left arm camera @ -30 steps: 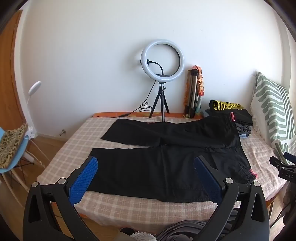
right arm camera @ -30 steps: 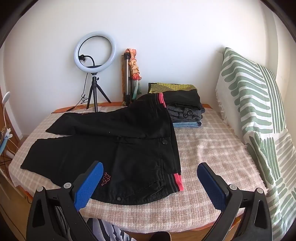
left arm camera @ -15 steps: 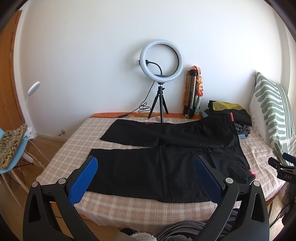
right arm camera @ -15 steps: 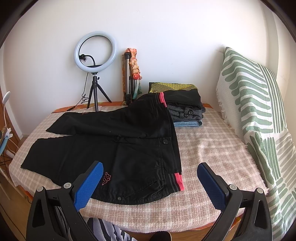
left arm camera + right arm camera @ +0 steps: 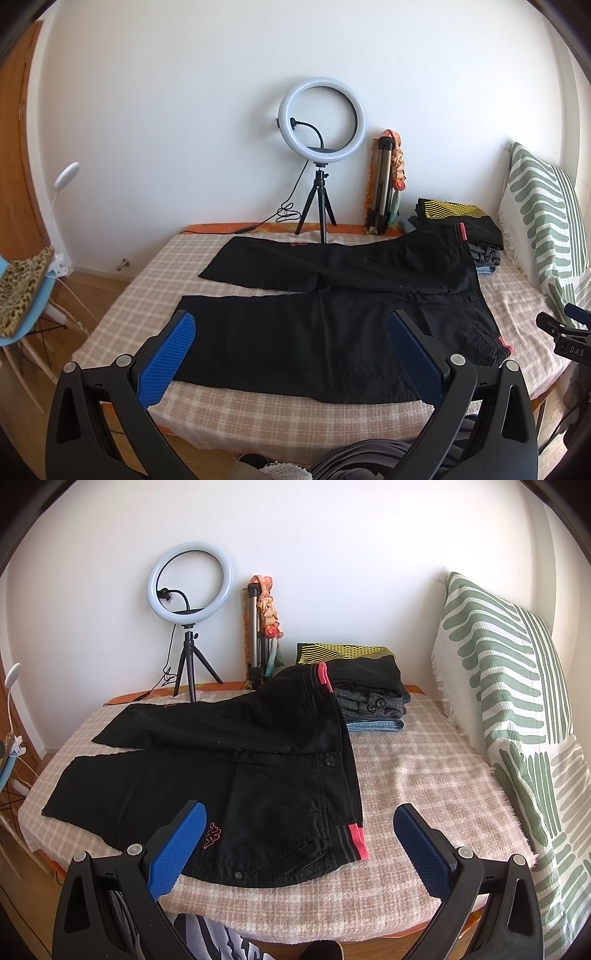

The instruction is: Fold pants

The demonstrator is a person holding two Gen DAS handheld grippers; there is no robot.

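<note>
Here, black track pants (image 5: 332, 321) lie spread flat on the checked bedspread (image 5: 417, 775), both legs running toward the bed's left edge, waistband w/ pink-red trim (image 5: 356, 840) toward the right side. Near leg sits close along the front edge; far leg angles toward the back edge, its waist corner riding up on a stack of folded clothes (image 5: 369, 694) near the back-right corner.

Left gripper (image 5: 291, 354) hangs over the near leg, blue pads wide apart, nothing between them. Right gripper (image 5: 299, 842) hangs over the near waistband corner, jaws likewise spread, empty. Neither touches cloth.

Judged stage: pre-grasp, no fold made yet. Next move prob. calls for pinching one side of the pants, waist w/ the right gripper and leg or hem w/ the left, then carrying it across so one leg lies on the other. The far corner resting on the stack may snag or drag those clothes.

Left wrist view alone shows the whole near leg to its hem, a blue chair (image 5: 22, 325) w/ leopard-print cloth off the left edge, and the right gripper's body at frame right. Right wrist view alone shows the small orange logo (image 5: 212, 835) on the hip, waistband snaps, and the green-striped pillow (image 5: 517, 686) full length. Both show the ring light (image 5: 322, 117) on its tripod at the back edge.
</note>
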